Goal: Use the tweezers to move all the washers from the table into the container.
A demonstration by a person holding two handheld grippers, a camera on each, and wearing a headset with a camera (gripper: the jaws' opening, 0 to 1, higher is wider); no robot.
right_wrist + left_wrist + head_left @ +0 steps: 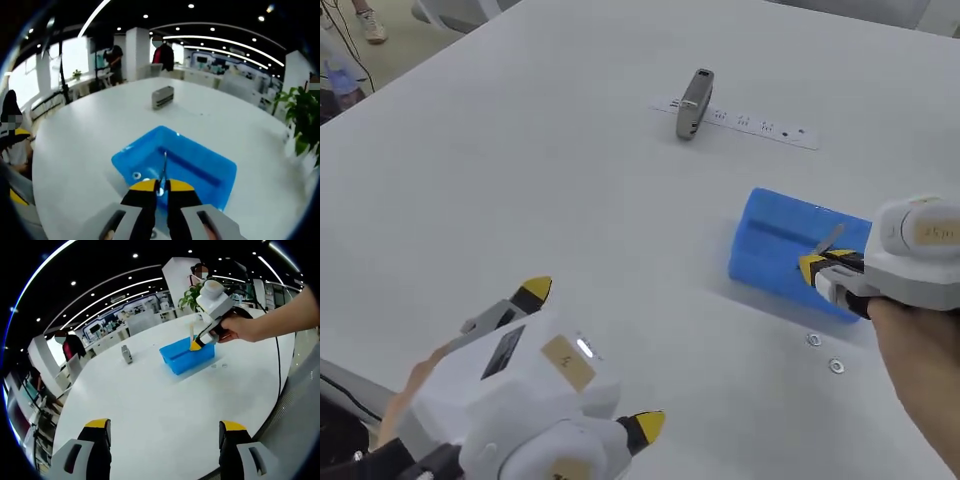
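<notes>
Two washers (813,340) lie on the white table (570,180) just beside the near wall of the blue container (775,278), apart from the right gripper (817,268), whose fingers are clenched on the tweezers (831,240). The tweezers reach down into the container, and in the right gripper view one washer (136,175) rests on its floor to the left of the tips, untouched. Whether the tips themselves pinch anything is too small to tell. Open table surrounds the container. The left gripper (590,360) hovers well apart over bare surface, its fingers (97,426) spread and holding nothing. A grey device (693,103) stands at a power strip (750,124) far beyond. The hand (920,360) on the right gripper is cut off at the picture's edge.
</notes>
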